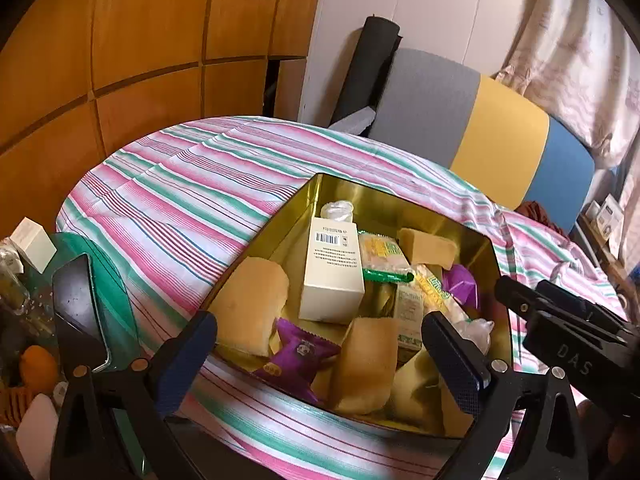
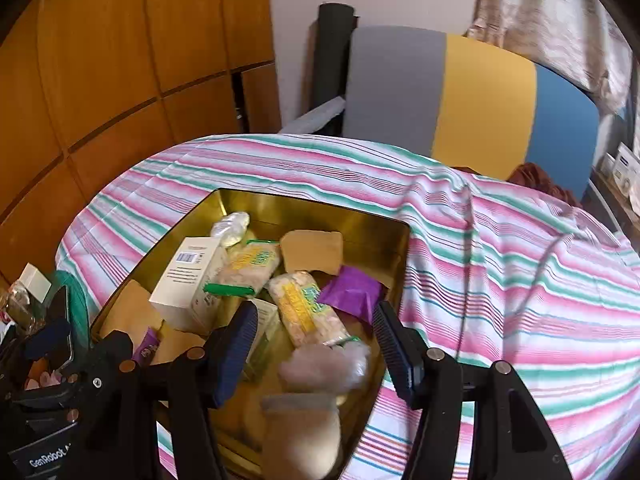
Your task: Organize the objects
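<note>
A gold tin box (image 1: 400,196) sits on the striped tablecloth (image 1: 180,184), filled with snacks. Inside it lie a tall white carton (image 1: 332,268), bread pieces (image 1: 252,304), purple packets (image 1: 300,356) and yellow-green cracker packs (image 1: 384,256). My left gripper (image 1: 320,332) hovers over the box's near side, jaws wide open and empty. My right gripper (image 2: 314,320) hangs over the same box (image 2: 320,208), open. Between its fingers a blurred beige roll (image 2: 304,428) and a clear-wrapped lump (image 2: 332,364) show below, touching neither pad. The cracker pack (image 2: 308,312) and purple packet (image 2: 352,292) lie just beyond.
Left of the box, a dark phone (image 1: 76,312) rests on a green glass plate (image 1: 116,292), beside a small white box (image 1: 34,244) and an orange (image 1: 38,368). A grey, yellow and blue chair back (image 1: 480,128) stands behind the table. Wooden cabinets (image 1: 140,40) line the left.
</note>
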`<action>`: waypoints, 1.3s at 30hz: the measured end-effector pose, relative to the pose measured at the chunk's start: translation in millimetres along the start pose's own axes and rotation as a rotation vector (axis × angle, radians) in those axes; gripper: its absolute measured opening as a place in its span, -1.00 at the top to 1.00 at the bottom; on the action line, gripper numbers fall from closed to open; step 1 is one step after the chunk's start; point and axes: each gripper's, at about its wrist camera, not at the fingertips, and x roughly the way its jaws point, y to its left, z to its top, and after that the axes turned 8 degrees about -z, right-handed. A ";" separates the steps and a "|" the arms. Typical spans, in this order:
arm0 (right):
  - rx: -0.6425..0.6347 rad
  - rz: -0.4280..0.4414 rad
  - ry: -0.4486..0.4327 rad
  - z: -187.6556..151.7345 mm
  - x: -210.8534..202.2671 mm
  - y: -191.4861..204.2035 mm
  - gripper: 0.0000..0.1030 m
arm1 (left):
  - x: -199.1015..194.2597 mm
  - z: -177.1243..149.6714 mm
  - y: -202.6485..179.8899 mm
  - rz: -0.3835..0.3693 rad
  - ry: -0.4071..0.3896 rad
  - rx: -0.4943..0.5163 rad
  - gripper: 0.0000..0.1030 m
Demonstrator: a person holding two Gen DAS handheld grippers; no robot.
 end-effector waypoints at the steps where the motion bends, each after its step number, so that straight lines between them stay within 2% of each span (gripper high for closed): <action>1: 0.008 -0.004 0.001 -1.3 -1.5 -2.5 -0.18 | -0.3 -0.3 -1.8 0.005 0.006 0.006 -0.99; 11: 0.064 -0.027 -0.005 -12.1 -17.9 -15.8 -0.19 | -5.1 -1.7 -15.8 0.080 0.004 0.063 -0.99; 16: 0.095 -0.037 0.004 -14.6 -23.7 -19.9 -0.19 | -8.1 0.8 -15.2 0.077 0.017 0.058 -0.99; 27: 0.110 -0.065 0.011 -21.4 -32.4 -10.7 -0.19 | -24.0 5.0 -7.6 0.155 -0.051 0.024 -0.99; 34: 0.126 -0.049 -0.005 -23.2 -39.5 -6.7 -0.21 | -21.1 5.7 -11.1 0.173 0.000 0.054 -0.99; 39: 0.131 -0.070 0.010 -23.1 -39.0 -7.9 -0.24 | -20.2 4.7 -12.4 0.188 0.013 0.057 -0.99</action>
